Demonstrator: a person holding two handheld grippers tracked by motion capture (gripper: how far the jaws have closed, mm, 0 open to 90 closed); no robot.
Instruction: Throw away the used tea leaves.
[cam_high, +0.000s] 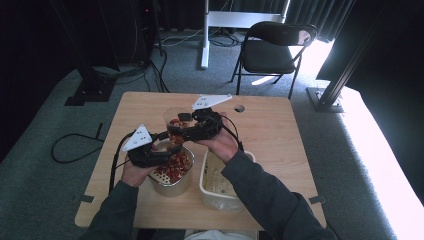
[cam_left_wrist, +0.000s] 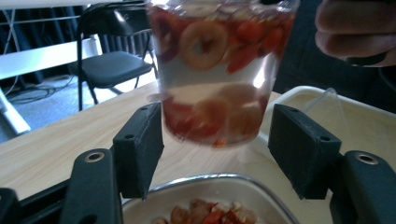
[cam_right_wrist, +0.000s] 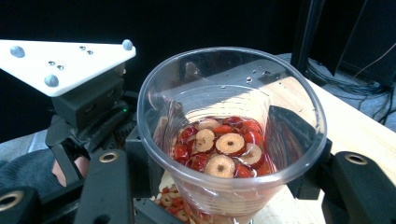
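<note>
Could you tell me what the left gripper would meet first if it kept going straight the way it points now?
Probably the clear plastic cup of red fruit slices, straight ahead between the left gripper's jaws; depth is uncertain.

The high view looks forward and down from above the person's side onto the wooden table (cam_high: 260, 120), taking in the floor and a folding chair (cam_high: 272, 50) beyond. The left gripper view sits low and close, looking level at the clear plastic cup (cam_left_wrist: 219, 70) and the chair behind. The right gripper view looks down into that cup (cam_right_wrist: 229, 135) from very near.
</note>
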